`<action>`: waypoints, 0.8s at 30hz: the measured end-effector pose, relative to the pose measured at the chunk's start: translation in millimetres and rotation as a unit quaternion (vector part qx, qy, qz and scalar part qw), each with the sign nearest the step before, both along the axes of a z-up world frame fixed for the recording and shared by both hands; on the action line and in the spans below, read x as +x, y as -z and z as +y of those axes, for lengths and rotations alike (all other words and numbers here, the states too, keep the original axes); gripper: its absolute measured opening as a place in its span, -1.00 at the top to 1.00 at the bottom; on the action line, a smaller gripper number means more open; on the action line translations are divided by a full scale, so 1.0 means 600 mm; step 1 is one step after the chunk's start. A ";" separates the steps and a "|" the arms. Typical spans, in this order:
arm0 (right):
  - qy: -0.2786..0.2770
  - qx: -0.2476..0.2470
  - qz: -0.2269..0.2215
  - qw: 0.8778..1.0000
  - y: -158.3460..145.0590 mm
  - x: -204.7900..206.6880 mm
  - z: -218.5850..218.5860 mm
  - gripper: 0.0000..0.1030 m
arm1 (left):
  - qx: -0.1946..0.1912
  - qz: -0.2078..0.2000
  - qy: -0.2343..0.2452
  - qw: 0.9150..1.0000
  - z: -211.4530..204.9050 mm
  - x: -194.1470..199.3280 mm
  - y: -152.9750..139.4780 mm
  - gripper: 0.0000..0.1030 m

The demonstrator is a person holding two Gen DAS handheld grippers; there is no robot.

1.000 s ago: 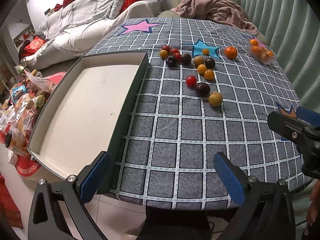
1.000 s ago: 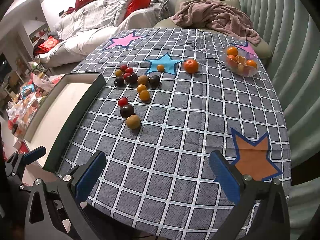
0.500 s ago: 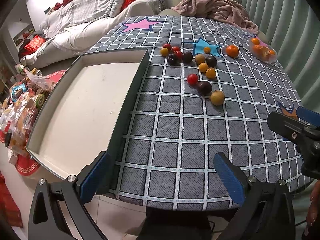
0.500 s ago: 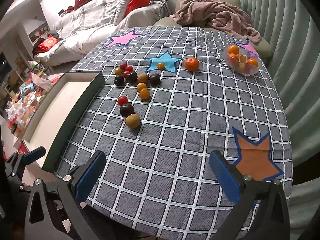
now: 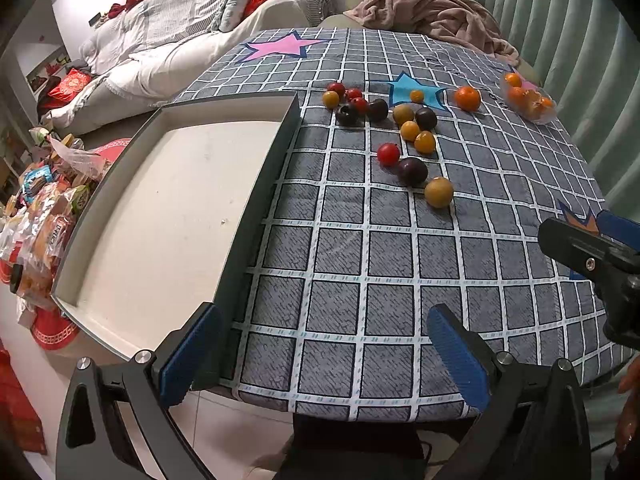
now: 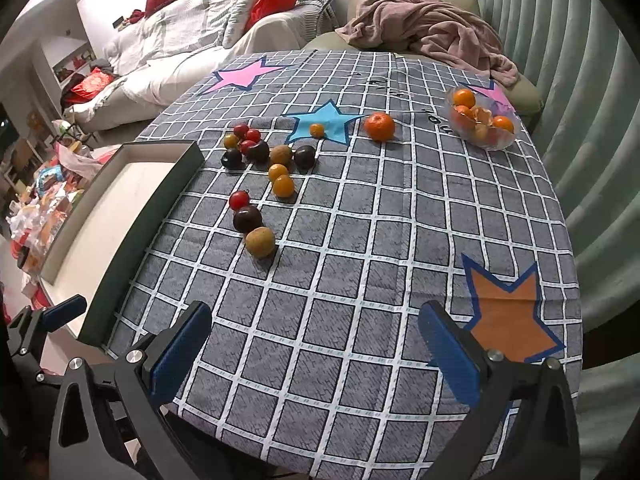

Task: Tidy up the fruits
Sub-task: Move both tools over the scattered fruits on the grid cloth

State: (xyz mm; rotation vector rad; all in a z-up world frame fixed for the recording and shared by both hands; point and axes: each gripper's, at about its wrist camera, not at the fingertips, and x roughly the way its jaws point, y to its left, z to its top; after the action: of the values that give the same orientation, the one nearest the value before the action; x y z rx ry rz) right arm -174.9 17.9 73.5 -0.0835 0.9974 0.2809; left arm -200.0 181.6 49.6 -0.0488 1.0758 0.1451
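Several small fruits lie loose on the checked tablecloth: a yellow-brown one [image 5: 439,192] [image 6: 260,242] nearest, a dark plum [image 5: 413,171] [image 6: 247,218], a red tomato [image 5: 388,153] [image 6: 239,199], then more red, dark and orange ones behind. A tangerine [image 5: 467,98] [image 6: 379,126] lies farther back. An empty white tray with dark walls [image 5: 262,184] [image 6: 160,204] sits at the left. My left gripper [image 5: 324,356] is open and empty over the front edge. My right gripper [image 6: 314,354] is open and empty, also near the front edge.
A clear bowl of orange fruit [image 5: 530,100] [image 6: 482,122] stands at the back right. A pink blanket [image 6: 432,36] lies on the chair behind the table. Snack packets [image 5: 36,216] pile up left of the table. The right gripper's body [image 5: 592,256] shows at the right in the left wrist view.
Both grippers have moved slightly forward toward the fruits; the fruits sit a little lower in both views. Both stay open. Nothing on the table moved.
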 end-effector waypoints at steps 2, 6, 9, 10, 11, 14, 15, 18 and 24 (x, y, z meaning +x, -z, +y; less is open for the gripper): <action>0.000 0.001 0.001 1.000 0.000 0.000 -0.001 -1.00 | 0.000 0.000 0.000 1.000 0.000 0.000 0.001 -1.00; -0.007 0.007 0.004 1.000 0.001 0.001 0.000 -1.00 | 0.001 0.003 -0.001 1.000 0.001 0.002 0.005 -1.00; -0.014 0.011 0.009 1.000 0.004 0.002 0.005 -1.00 | 0.001 0.005 0.000 1.000 -0.001 0.004 0.006 -1.00; -0.016 0.010 0.010 1.000 0.005 0.002 0.007 -1.00 | 0.002 0.005 0.001 1.000 -0.001 0.005 0.007 -1.00; -0.019 0.010 0.012 1.000 0.008 0.002 0.010 -1.00 | 0.003 0.005 0.001 1.000 -0.001 0.006 0.007 -1.00; -0.023 0.008 0.017 1.000 0.014 0.004 0.015 -1.00 | 0.003 0.007 0.002 1.000 0.002 0.012 0.009 -1.00; -0.024 0.005 0.018 1.000 0.017 0.006 0.017 -1.00 | 0.003 0.008 0.002 1.000 0.003 0.014 0.010 -1.00; -0.024 0.002 0.023 0.999 0.027 0.014 0.021 -1.00 | 0.002 0.012 0.004 1.000 0.007 0.023 0.019 -1.00; -0.027 -0.001 0.035 0.999 0.050 0.041 0.037 -1.00 | 0.015 0.015 0.026 0.999 -0.003 0.038 0.039 -1.00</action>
State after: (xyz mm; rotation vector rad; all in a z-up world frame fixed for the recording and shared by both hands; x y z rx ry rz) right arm -150.1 40.0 43.3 -0.1032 1.0665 0.3341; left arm -176.9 179.6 26.4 0.0083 1.1031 0.1161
